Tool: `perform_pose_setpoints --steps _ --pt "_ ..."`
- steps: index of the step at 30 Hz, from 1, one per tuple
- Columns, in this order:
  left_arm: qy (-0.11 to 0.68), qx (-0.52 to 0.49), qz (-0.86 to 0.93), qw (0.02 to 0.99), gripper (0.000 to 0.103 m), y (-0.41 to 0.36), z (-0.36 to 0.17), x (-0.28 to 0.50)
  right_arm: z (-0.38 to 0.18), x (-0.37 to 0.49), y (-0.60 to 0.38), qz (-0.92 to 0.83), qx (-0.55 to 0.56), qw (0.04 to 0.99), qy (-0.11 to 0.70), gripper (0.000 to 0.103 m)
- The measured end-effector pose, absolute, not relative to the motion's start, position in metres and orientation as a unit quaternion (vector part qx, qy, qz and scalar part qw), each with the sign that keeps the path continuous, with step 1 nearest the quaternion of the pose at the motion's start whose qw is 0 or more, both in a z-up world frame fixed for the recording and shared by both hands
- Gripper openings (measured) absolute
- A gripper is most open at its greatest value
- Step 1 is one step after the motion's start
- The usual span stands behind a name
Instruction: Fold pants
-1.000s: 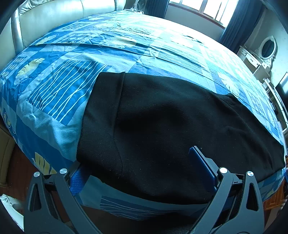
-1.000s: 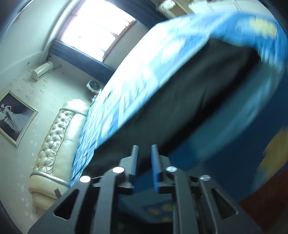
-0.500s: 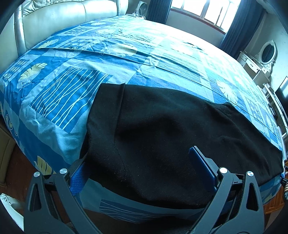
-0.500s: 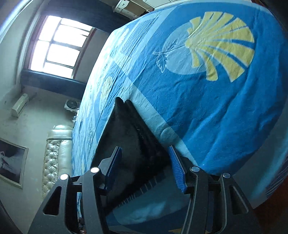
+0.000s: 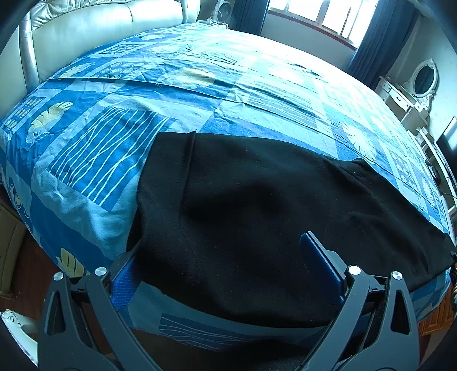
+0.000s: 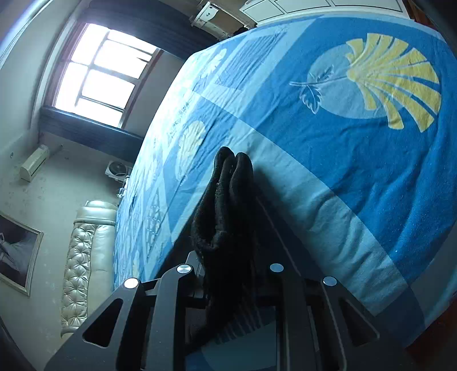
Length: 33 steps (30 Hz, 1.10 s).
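Observation:
Black pants point(image 5: 257, 205) lie flat across the near edge of a bed with a blue patterned cover point(image 5: 114, 142). My left gripper point(image 5: 222, 271) stands open and wide over their near hem, with the cloth between its fingers; the left pad point(image 5: 124, 282) is partly tucked behind the cloth edge. In the right wrist view one end of the pants point(image 6: 225, 194) bunches up between the jaws of my right gripper point(image 6: 228, 256). Those jaws are closing on the cloth, which hides both pads.
A cream padded headboard point(image 5: 100, 31) runs along the far left of the bed. Windows with dark curtains point(image 5: 314, 14) are beyond it, and a white dresser with an oval mirror point(image 5: 422, 80) is at the right. Wooden floor point(image 5: 25, 271) shows below the bed edge.
My right gripper swung in to the pants' end, opened around it, then closed so the cloth now bunches between its jaws. The left gripper has stayed open in place.

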<state>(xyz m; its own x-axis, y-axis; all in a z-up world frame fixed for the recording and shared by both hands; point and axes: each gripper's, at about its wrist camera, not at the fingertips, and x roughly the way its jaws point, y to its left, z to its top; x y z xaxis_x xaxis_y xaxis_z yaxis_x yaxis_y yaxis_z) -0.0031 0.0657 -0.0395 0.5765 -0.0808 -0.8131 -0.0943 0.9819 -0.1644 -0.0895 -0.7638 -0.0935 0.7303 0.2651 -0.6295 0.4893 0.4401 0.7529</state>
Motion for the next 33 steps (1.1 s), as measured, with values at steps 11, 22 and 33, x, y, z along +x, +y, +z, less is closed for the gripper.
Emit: perform_pose_setpoints --steps 11,22,33 --pt "0.454 -0.094 -0.013 0.886 0.100 0.076 -0.027 -0.018 0.039 -0.047 -0.673 0.029 0.454 0.828 0.327 0.019" --pt "0.445 -0.088 -0.020 0.891 0.100 0.066 -0.017 -0.025 0.091 0.018 -0.501 0.122 0.333 0.860 0.366 0.019" --pt "0.449 -0.089 -0.041 0.888 0.100 0.056 -0.018 -0.027 0.016 0.056 -0.347 0.142 0.231 0.848 0.454 0.019"
